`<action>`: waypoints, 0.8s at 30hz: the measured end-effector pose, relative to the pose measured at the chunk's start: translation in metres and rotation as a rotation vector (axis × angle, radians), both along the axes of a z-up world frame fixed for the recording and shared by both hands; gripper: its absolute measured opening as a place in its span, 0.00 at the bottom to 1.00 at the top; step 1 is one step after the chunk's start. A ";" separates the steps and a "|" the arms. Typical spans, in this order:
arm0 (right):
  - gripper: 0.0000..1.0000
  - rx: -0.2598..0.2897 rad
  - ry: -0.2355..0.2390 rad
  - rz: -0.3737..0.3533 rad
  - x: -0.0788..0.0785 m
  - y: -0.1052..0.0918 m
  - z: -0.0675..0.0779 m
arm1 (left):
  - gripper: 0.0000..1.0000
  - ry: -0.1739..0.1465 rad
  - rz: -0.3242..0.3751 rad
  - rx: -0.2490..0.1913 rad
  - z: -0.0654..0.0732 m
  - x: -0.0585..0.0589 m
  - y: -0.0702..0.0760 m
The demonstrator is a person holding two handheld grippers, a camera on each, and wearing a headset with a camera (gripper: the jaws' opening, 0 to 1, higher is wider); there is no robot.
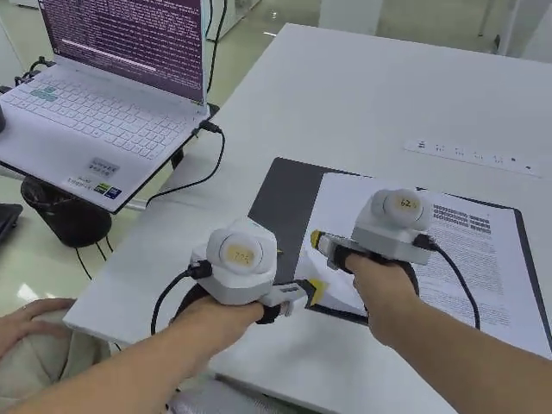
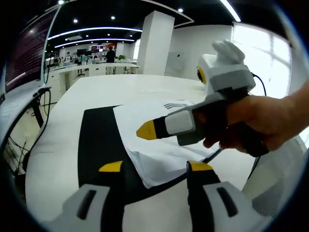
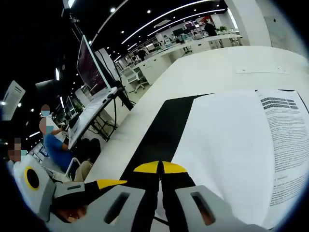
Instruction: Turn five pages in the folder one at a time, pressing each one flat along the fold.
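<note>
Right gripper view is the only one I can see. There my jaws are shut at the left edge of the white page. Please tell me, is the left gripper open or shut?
Observer: It is open. In the left gripper view the left gripper has its two yellow tips apart, above the near edge of the black folder.
Operator: And the near corner of the page, is it lifted?
Observer: It seems not. In the left gripper view the white page lies with that corner down on the folder, a little wavy. Whether the right gripper touches it, I cannot tell.
</note>
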State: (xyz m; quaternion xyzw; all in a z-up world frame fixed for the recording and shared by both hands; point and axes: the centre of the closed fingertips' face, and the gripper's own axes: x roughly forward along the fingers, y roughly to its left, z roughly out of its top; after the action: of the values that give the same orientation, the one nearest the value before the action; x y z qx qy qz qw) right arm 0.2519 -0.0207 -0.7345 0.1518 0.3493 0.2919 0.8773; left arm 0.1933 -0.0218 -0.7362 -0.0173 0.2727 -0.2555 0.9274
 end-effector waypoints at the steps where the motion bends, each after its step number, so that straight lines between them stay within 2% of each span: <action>1: 0.00 0.009 -0.009 -0.016 0.001 -0.008 0.002 | 0.49 -0.009 -0.025 0.017 -0.002 0.002 -0.008; 7: 0.00 0.032 -0.009 -0.083 0.003 -0.045 -0.002 | 0.45 -0.006 -0.062 0.057 -0.015 0.012 -0.035; 10: 0.00 0.043 -0.009 -0.112 0.000 -0.062 -0.001 | 0.45 -0.009 -0.052 0.082 -0.022 0.018 -0.042; 12: 0.00 0.050 -0.007 -0.131 -0.002 -0.073 -0.003 | 0.44 0.000 -0.025 0.116 -0.027 0.020 -0.041; 15: 0.00 0.058 -0.014 -0.151 -0.003 -0.086 -0.006 | 0.43 0.008 0.006 0.133 -0.033 0.020 -0.037; 17: 0.00 0.064 -0.016 -0.161 -0.004 -0.094 -0.008 | 0.42 0.012 0.022 0.154 -0.037 0.019 -0.034; 19: 0.00 0.067 -0.027 -0.174 -0.003 -0.102 -0.009 | 0.40 0.034 0.029 0.180 -0.044 0.015 -0.030; 21: 0.00 0.071 -0.036 -0.182 -0.001 -0.107 -0.010 | 0.40 0.029 0.039 0.197 -0.047 0.013 -0.027; 22: 0.00 0.077 -0.048 -0.184 0.000 -0.110 -0.009 | 0.39 0.046 0.053 0.205 -0.052 0.011 -0.024; 23: 0.00 0.076 -0.055 -0.183 0.001 -0.111 -0.009 | 0.39 0.048 0.069 0.192 -0.052 0.010 -0.022; 24: 0.00 0.074 -0.061 -0.184 0.003 -0.114 -0.010 | 0.39 0.027 0.089 0.164 -0.050 0.010 -0.022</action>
State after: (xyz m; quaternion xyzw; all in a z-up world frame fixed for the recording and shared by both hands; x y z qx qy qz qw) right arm 0.2548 -0.1346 -0.7440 0.2065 0.2958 0.2274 0.9045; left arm 0.2033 -0.0434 -0.7862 0.0428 0.3043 -0.1904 0.9324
